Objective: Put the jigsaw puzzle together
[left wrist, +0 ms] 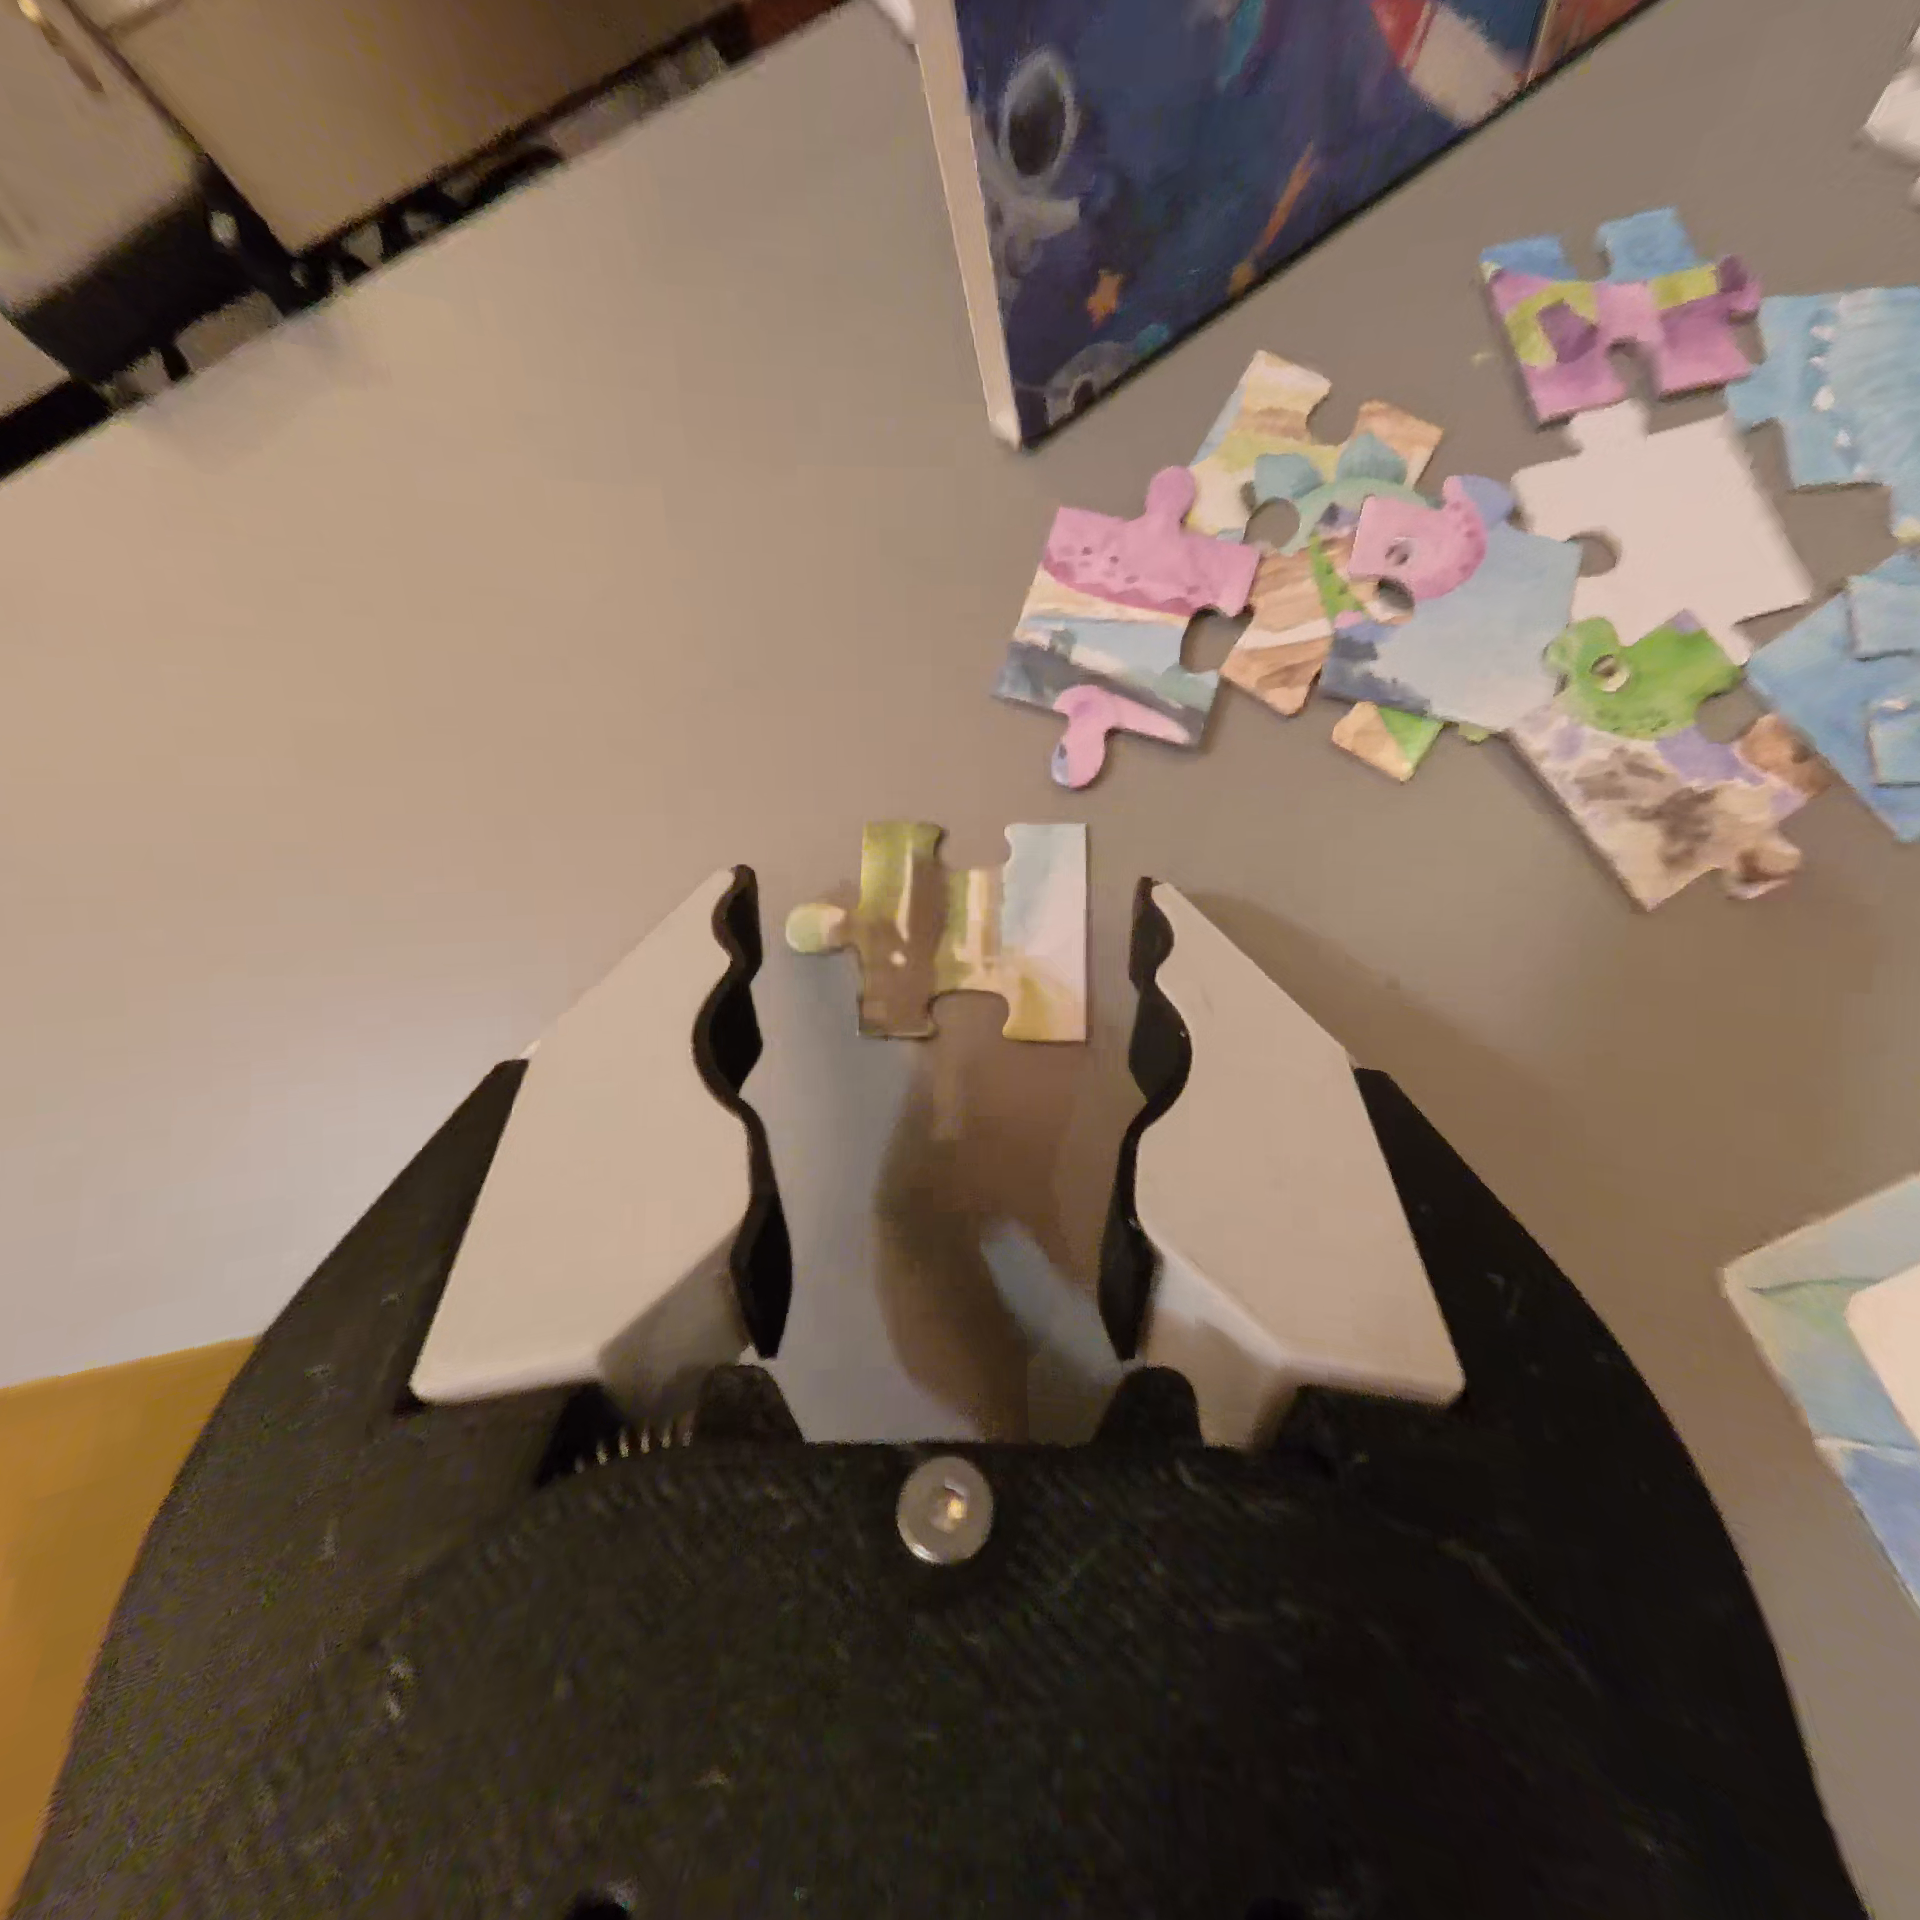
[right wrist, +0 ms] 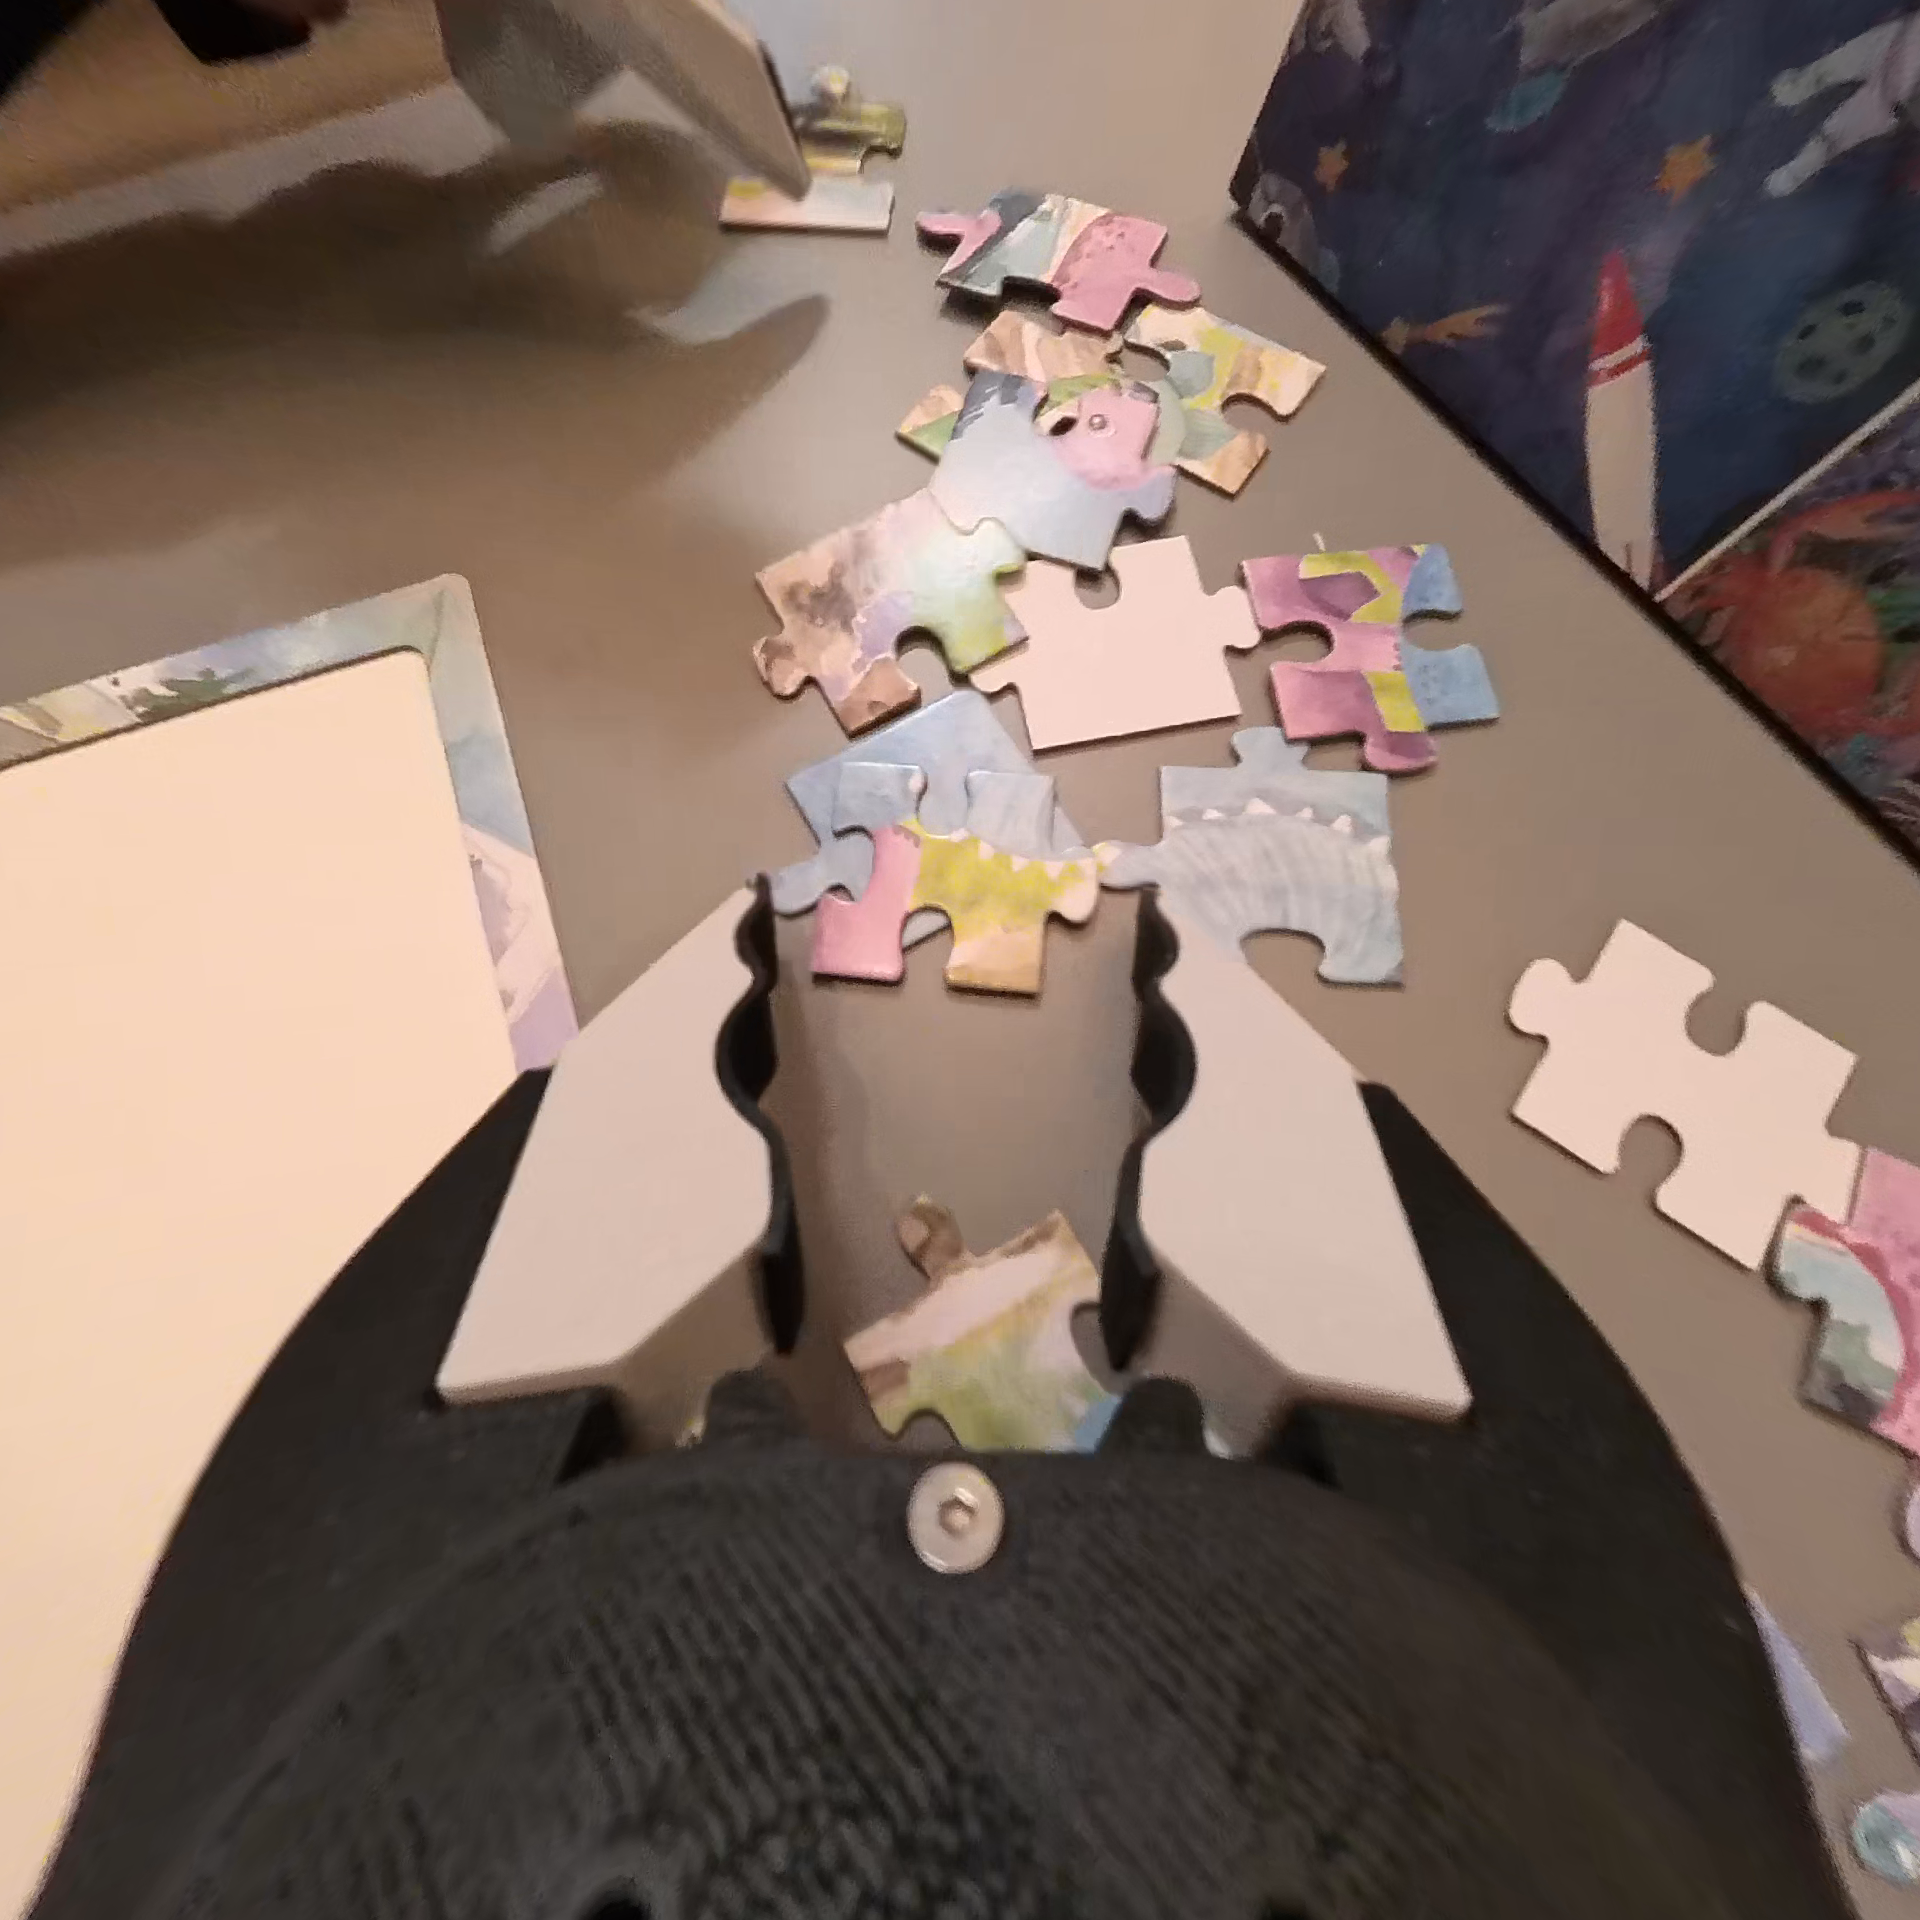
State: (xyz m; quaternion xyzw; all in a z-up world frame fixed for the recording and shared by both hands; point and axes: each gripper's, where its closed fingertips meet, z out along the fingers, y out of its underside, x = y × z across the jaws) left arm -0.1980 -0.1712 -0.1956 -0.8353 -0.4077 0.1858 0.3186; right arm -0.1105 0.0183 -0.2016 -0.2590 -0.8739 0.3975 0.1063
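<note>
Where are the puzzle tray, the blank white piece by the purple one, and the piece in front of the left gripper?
puzzle tray (right wrist: 457, 665): right wrist view, border corner.
blank white piece (right wrist: 1127, 655): right wrist view, centre.
yellow-green piece (left wrist: 966, 935): left wrist view, middle.

Likely a home or office room: plain grey bench (left wrist: 520, 623) strewn with children's jigsaw pieces (right wrist: 1039, 644), illustrated puzzle box (left wrist: 1195, 187) at one o'clock, pale cabinets (left wrist: 312, 104) at eleven o'clock.

A grey table (left wrist: 520, 582) fills most of both views. Pale cabinets (left wrist: 114, 125) and dark chair legs (left wrist: 135, 301) are seen blurred at upper left.
</note>
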